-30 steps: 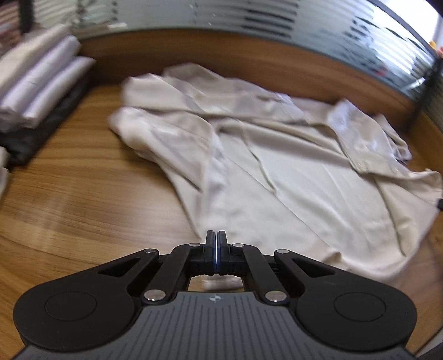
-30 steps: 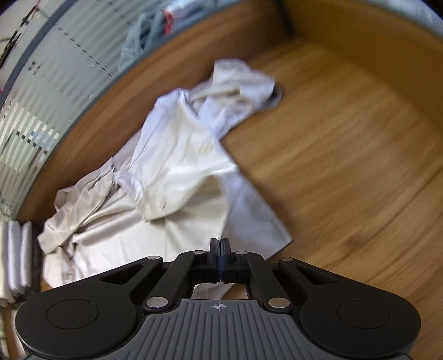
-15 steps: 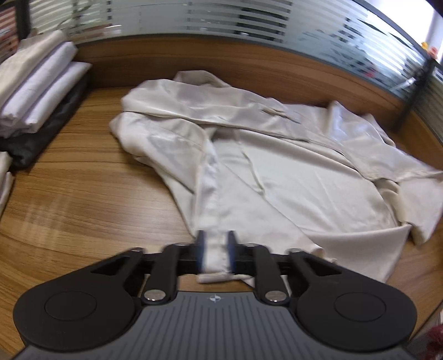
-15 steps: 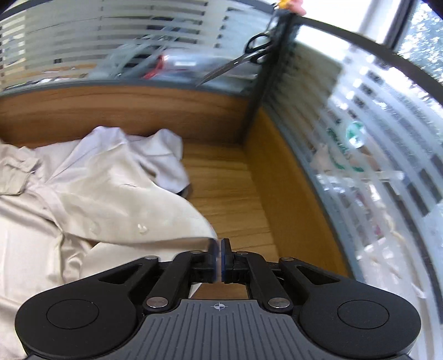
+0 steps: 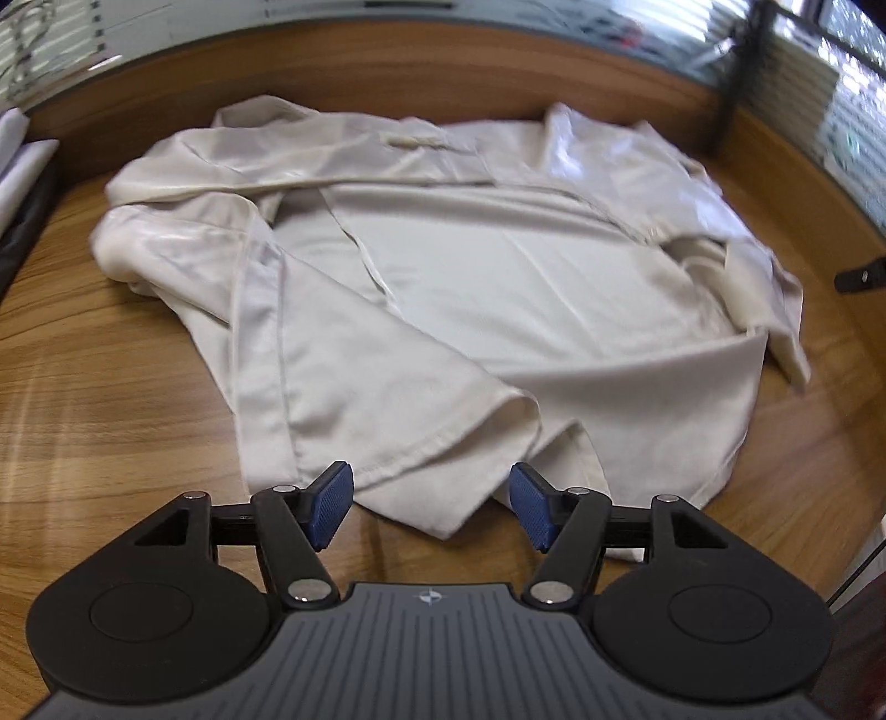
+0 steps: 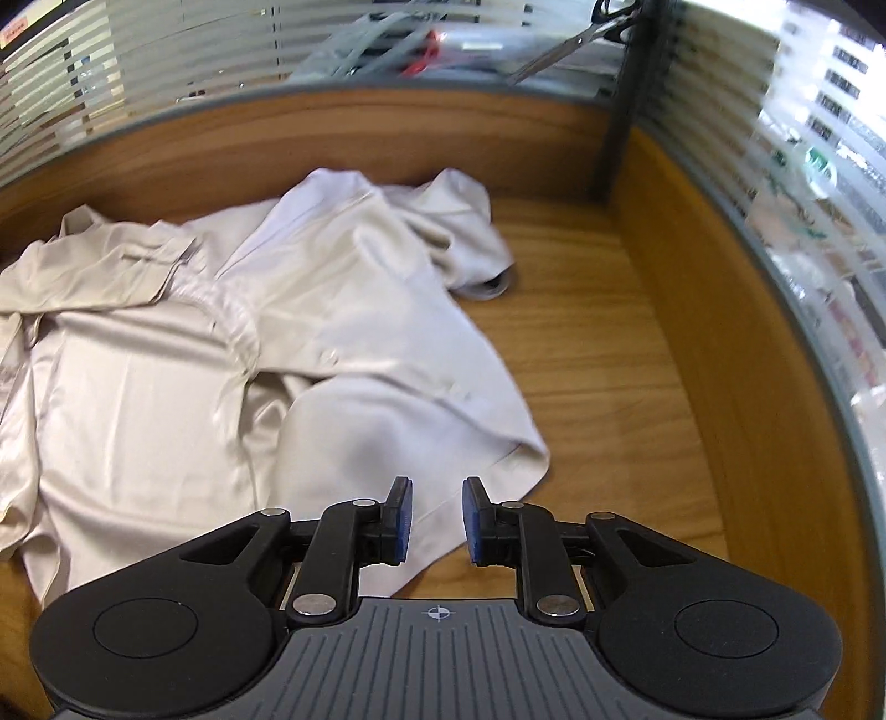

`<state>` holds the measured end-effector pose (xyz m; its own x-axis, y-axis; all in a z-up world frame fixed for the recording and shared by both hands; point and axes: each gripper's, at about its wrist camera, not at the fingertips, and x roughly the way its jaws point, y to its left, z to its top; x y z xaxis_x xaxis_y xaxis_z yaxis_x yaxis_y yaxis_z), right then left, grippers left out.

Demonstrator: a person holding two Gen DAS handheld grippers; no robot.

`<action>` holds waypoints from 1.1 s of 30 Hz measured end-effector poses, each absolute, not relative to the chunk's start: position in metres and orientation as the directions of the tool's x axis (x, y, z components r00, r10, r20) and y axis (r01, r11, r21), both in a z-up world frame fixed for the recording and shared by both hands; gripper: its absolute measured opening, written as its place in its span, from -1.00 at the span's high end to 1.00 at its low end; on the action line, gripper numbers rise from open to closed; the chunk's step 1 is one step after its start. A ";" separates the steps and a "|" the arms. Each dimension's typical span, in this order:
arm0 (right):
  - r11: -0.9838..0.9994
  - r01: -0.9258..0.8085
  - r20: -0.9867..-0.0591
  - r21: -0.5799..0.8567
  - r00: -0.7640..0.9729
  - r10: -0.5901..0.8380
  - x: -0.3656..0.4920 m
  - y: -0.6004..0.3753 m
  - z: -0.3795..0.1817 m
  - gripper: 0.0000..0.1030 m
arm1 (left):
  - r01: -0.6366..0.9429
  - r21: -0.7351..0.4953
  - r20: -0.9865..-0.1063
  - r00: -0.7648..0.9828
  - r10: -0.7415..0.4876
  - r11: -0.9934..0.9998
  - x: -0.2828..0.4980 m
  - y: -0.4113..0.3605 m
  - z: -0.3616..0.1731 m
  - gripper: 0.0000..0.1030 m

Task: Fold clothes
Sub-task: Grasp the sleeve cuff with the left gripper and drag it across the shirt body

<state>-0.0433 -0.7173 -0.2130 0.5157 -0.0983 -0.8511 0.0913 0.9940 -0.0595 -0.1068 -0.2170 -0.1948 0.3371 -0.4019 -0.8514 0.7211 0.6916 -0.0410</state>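
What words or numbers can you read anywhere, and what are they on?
None can be read.
Shirt: faint mark at its left edge, too blurred to read.
Green sign behind the glass partition: too blurred.
Gripper bodies: only a small compass-like symbol, no letters.
Orange label at the top left corner: too small.

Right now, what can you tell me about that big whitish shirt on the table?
The shirt is cream, smooth and slightly shiny, with a button on its front. It lies spread but rumpled on the wooden table, sleeves bunched at the sides, hem folded over nearest the gripper. Both the left gripper and right gripper are open, holding nothing.
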 end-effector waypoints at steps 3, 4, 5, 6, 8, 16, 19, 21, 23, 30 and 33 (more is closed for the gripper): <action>0.995 0.083 -0.857 -0.048 0.509 -0.084 -0.050 -0.712 -0.216 0.56 | 0.737 0.020 -0.859 0.359 -0.366 0.676 -0.114 -0.220 -0.206 -0.34; 0.996 0.081 -0.859 -0.044 0.506 -0.079 -0.052 -0.710 -0.218 0.56 | 0.739 0.043 -0.857 0.373 -0.355 0.672 -0.117 -0.221 -0.210 -0.34; 0.996 0.078 -0.860 -0.040 0.504 -0.074 -0.054 -0.709 -0.219 0.56 | 0.736 0.065 -0.855 0.389 -0.343 0.673 -0.119 -0.221 -0.212 -0.34; 0.996 0.075 -0.862 -0.036 0.502 -0.069 -0.056 -0.707 -0.220 0.56 | 0.731 0.076 -0.851 0.402 -0.338 0.678 -0.120 -0.220 -0.214 -0.33; 0.997 0.070 -0.866 -0.028 0.497 -0.060 -0.060 -0.703 -0.222 0.56 | 0.713 0.078 -0.835 0.428 -0.345 0.696 -0.120 -0.218 -0.214 -0.32; 0.999 0.044 -0.876 -0.007 0.482 -0.028 -0.071 -0.686 -0.230 0.56 | 0.580 -0.021 -0.780 0.500 -0.376 0.815 -0.096 -0.204 -0.194 0.99; 1.000 0.029 -0.876 0.000 0.482 -0.014 -0.072 -0.678 -0.232 0.56 | 0.513 0.007 -0.757 0.564 -0.331 0.858 -0.088 -0.190 -0.179 0.99; 1.000 0.019 -0.876 0.010 0.482 -0.001 -0.071 -0.671 -0.232 0.56 | 0.477 0.013 -0.760 0.576 -0.301 0.879 -0.081 -0.177 -0.170 0.99; 1.000 0.010 -0.876 0.021 0.482 0.014 -0.070 -0.663 -0.234 0.56 | 0.445 0.030 -0.760 0.592 -0.268 0.895 -0.076 -0.163 -0.161 0.99; 0.997 -0.007 -0.881 0.075 0.469 0.069 -0.068 -0.633 -0.242 0.56 | 0.303 0.146 -0.746 0.659 -0.096 0.942 -0.071 -0.096 -0.132 0.99; 0.994 -0.009 -0.886 0.108 0.454 0.100 -0.069 -0.619 -0.248 0.56 | 0.253 0.189 -0.756 0.654 -0.024 0.949 -0.069 -0.064 -0.125 0.99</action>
